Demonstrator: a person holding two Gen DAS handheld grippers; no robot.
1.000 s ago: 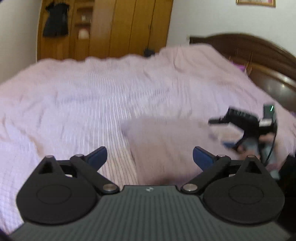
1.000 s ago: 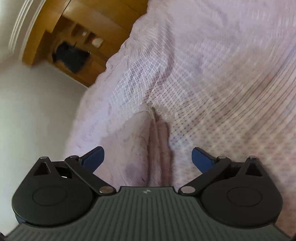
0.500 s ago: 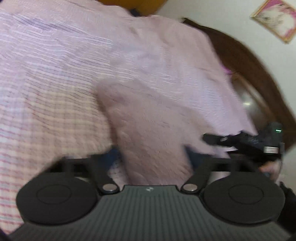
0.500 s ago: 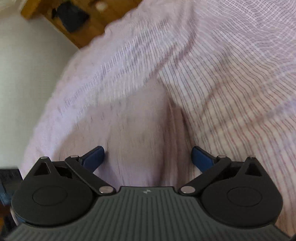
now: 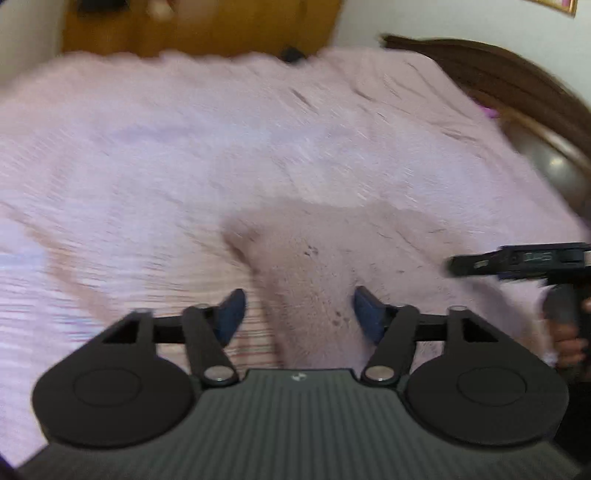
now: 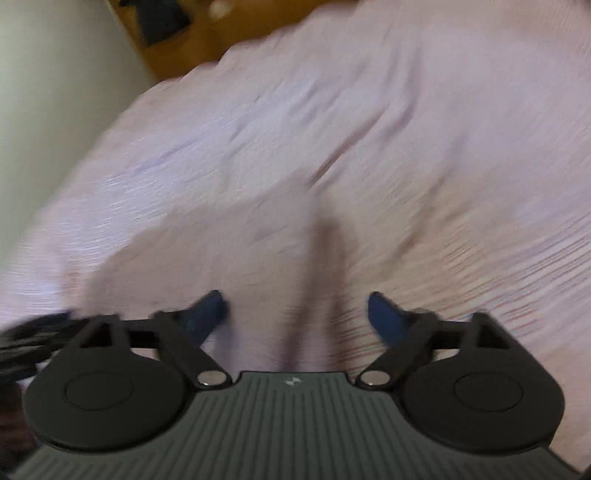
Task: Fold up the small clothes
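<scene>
We look along our left hand-held gripper (image 5: 298,312) at a small dusty-pink garment (image 5: 343,251) lying flat on the bed (image 5: 147,147), which is covered with a pale pink, finely striped bedspread. The garment sits on the near part of the bed, its near edge reaching between our blue fingertips (image 5: 232,314). The jaws of this left hand-held gripper are opening, and although the cloth lies in the gap, the pads stand clear of it on both sides, so it is released. A few small dark specks show on the fabric just ahead of the fingers.

At the right edge of that view we see our right hand-held gripper (image 5: 517,258) from the side, hovering over the far side of the garment, with a hand (image 5: 569,339) wrapped around its grip below.

From the right wrist view, the right hand-held gripper (image 6: 297,314) points down at the same garment (image 6: 207,251), where a raised fold or ridge (image 6: 321,280) runs away from us between the fingertips (image 6: 384,317). Its jaws are closing, yet the pads are not pressing on the cloth, so it too is released. Both views are blurred.

Beyond the bed stand a wooden wardrobe (image 5: 199,26) and a dark wooden headboard (image 5: 517,85).
</scene>
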